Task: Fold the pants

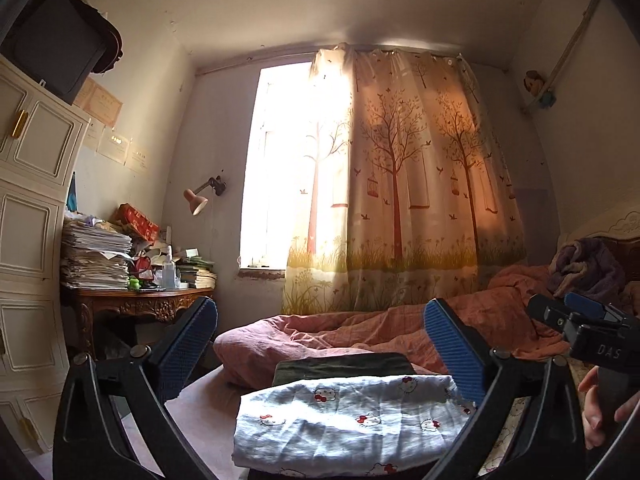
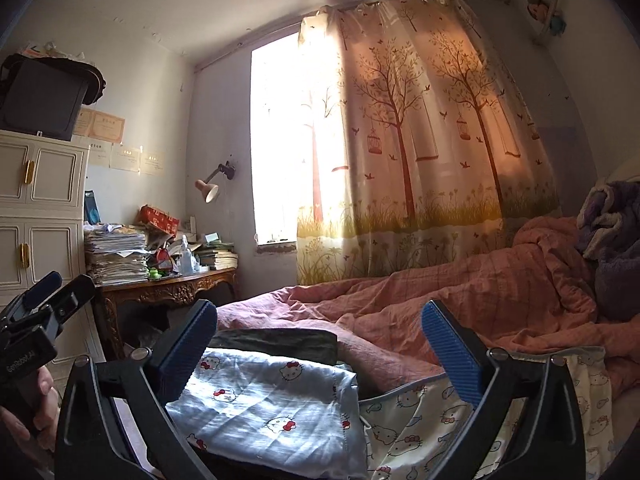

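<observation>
The folded pants (image 1: 344,420) (image 2: 272,404), pale blue-white with a cat-face print, lie flat on the bed just below and ahead of both grippers. A dark olive folded garment (image 1: 340,364) (image 2: 276,342) lies right behind them. My left gripper (image 1: 320,312) is raised above the pants and points level at the window, its blue pads wide apart with nothing between them. My right gripper (image 2: 320,312) hangs the same way, open and empty. Each gripper also shows in the other's view: the right gripper (image 1: 560,306) at the right edge, the left gripper (image 2: 60,290) at the left edge.
A rumpled pink duvet (image 1: 360,332) (image 2: 460,304) fills the bed beyond the pants, with a purple blanket (image 2: 616,232) at the far right. A cat-print sheet (image 2: 420,420) covers the mattress. A carved desk (image 1: 140,300) piled with papers and a white cabinet (image 1: 28,220) stand left.
</observation>
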Demonstrator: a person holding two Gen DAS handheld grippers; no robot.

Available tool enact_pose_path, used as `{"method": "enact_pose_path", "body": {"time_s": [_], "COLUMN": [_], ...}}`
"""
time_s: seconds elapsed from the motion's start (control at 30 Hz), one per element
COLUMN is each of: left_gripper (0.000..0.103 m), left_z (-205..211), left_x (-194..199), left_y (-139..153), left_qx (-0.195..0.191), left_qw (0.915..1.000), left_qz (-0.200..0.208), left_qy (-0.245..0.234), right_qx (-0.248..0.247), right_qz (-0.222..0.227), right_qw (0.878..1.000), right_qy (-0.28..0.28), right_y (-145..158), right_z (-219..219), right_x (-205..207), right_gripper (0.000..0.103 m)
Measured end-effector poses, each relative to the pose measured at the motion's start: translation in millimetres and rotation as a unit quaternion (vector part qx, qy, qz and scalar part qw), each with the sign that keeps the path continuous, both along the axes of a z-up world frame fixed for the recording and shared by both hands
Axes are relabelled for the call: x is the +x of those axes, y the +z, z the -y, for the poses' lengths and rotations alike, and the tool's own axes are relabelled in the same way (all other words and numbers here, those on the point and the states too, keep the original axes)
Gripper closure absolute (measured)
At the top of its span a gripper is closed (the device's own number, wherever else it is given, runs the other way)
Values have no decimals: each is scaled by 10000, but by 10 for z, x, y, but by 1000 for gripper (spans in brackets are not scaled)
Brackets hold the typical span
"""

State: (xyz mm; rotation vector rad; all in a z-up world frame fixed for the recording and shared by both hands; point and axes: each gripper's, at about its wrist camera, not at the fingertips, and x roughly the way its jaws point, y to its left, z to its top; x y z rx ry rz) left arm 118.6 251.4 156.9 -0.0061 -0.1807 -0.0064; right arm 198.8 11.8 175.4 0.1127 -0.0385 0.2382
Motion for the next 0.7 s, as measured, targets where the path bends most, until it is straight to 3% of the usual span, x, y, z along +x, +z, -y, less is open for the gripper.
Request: {"method": "enact_pose_path", "body": {"time_s": [0.1,0.17,0.23,0.33,0.4,0.57,0.7], "left_gripper": [0,0,0,0,0,0,0], "left_z": [65,72,157,311,322,369,420], "left_x": [-233,-423,-510,-663,-748,-997,-978], "left_y": [-75,-157,-181,-278,-344,-606,-942], "left_qx": [-78,-325,-106,249,220,408,493], "left_qw": [9998,9991,9999,9993,9993,9975,9966], "left_qz": [96,120,-36,-113,-295,-140,-370], "left_qy": [177,257,63,259,118,556,549], "right_qx": [123,179,270,330,319,122,77], "right_qz": [43,83,76,-208,-312,-402,-632], "right_qw": [9999,9998,9996,9991,9987,9990,9975], "right_qy": [67,32,77,170,243,184,312], "right_y": [13,-4,-46,-207,-364,-773,-1082], "right_z": [98,152,202,245,269,378,457], "right_x": [-177,-270,-320,-374,-445,-632,-729], "right_gripper": [1,1,1,1,1,1,1]}}
